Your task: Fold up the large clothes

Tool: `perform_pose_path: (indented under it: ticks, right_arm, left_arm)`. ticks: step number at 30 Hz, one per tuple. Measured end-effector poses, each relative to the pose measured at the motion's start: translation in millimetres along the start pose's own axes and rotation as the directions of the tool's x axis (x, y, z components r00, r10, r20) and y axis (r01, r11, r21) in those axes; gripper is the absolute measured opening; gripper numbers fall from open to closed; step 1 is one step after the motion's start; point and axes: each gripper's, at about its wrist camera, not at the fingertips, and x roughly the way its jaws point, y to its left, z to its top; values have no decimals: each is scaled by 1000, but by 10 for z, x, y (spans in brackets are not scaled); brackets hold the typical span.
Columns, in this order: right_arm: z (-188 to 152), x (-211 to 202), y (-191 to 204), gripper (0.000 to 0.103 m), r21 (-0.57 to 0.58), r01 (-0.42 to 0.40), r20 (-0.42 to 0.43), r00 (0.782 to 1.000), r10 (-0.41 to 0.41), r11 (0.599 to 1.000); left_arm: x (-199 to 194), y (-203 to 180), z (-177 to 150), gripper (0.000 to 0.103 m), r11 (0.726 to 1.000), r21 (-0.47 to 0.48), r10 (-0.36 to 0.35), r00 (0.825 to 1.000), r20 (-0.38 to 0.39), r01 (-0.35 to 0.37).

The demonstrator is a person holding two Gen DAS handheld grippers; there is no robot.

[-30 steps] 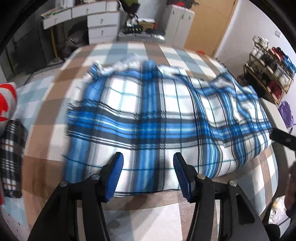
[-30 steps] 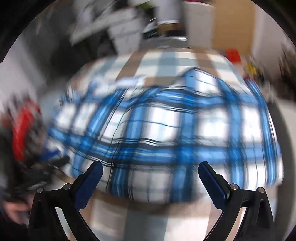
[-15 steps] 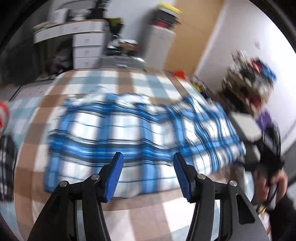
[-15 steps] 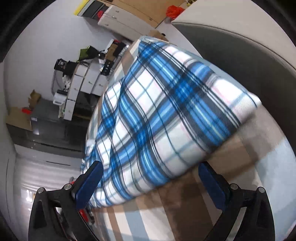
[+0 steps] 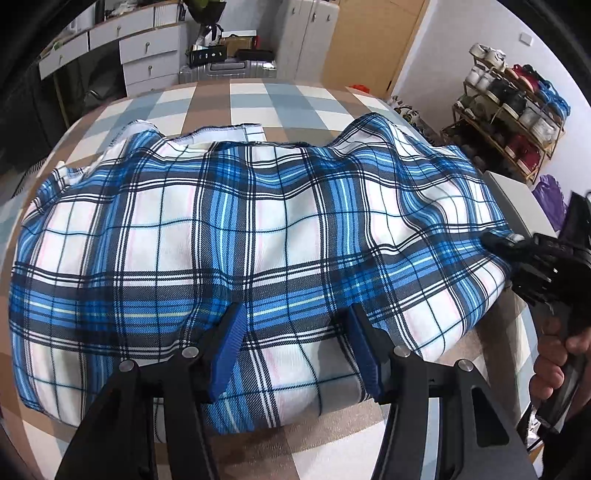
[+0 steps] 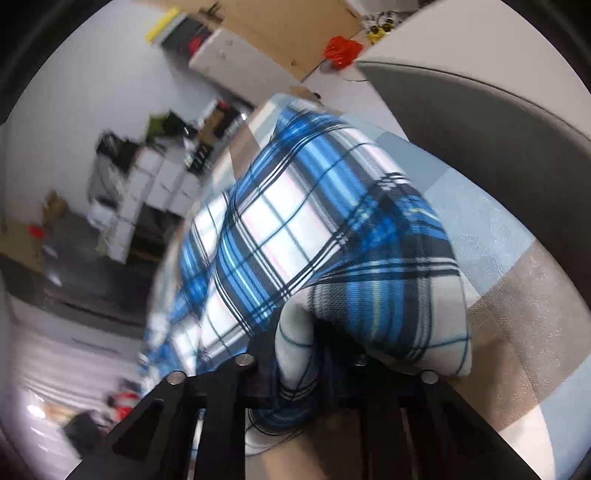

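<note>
A large blue, white and black plaid garment (image 5: 258,236) lies spread across the checked bed cover (image 5: 258,96). My left gripper (image 5: 295,347) is open, its blue pads (image 5: 229,347) hovering over the garment's near edge. My right gripper (image 5: 498,243) meets the garment's right end in the left wrist view. In the right wrist view my right gripper (image 6: 299,354) is shut on a bunched fold of the plaid garment (image 6: 303,236); its fingertips are hidden by cloth.
White drawers (image 5: 147,55), a suitcase (image 5: 225,70) and a white cabinet (image 5: 310,33) stand beyond the bed's far end. A shoe rack (image 5: 517,110) stands at the right. A grey-white surface (image 6: 480,99) lies beside the bed's right edge.
My right gripper has moved in to the garment's right end and closed on a fold of it. My left gripper has come closer over the near edge, still open.
</note>
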Motion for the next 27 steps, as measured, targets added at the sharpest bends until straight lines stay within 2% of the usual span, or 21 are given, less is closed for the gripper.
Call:
perform_pose_path:
  ticks: [4, 9, 11, 14, 16, 21, 24, 27]
  right_arm:
    - [-43, -274, 138, 7, -87, -23, 74, 997, 30, 996]
    - [-132, -672, 176, 4, -111, -55, 134, 989, 69, 992]
    - [-123, -705, 162, 4, -110, -43, 137, 989, 58, 993]
    - [-109, -628, 117, 4, -85, -28, 81, 996, 35, 996]
    - [-111, -583, 14, 5, -30, -9, 43, 999, 10, 1000]
    - [-118, -492, -187, 5, 95, -43, -51, 998, 48, 995]
    - [-136, -424, -203, 5, 98, 0, -98, 995, 10, 995]
    - [-103, -387, -158, 6, 77, 29, -80, 997, -22, 997]
  left_arm:
    - [0, -43, -32, 51, 999, 25, 22, 1000, -6, -22]
    - [-37, -112, -101, 51, 998, 30, 51, 999, -10, -51]
    - [-58, -113, -118, 51, 998, 26, 52, 999, -8, -52]
    - [-79, -143, -149, 51, 998, 38, 56, 998, -6, -56]
    - [-87, -132, -157, 51, 998, 44, 47, 999, -7, -47]
    - [-76, -68, -124, 51, 1000, 20, 18, 1000, -13, -18]
    - [-71, -86, -117, 51, 1000, 21, 23, 1000, -14, -22]
    - [-69, -101, -111, 51, 999, 25, 27, 1000, -15, -26]
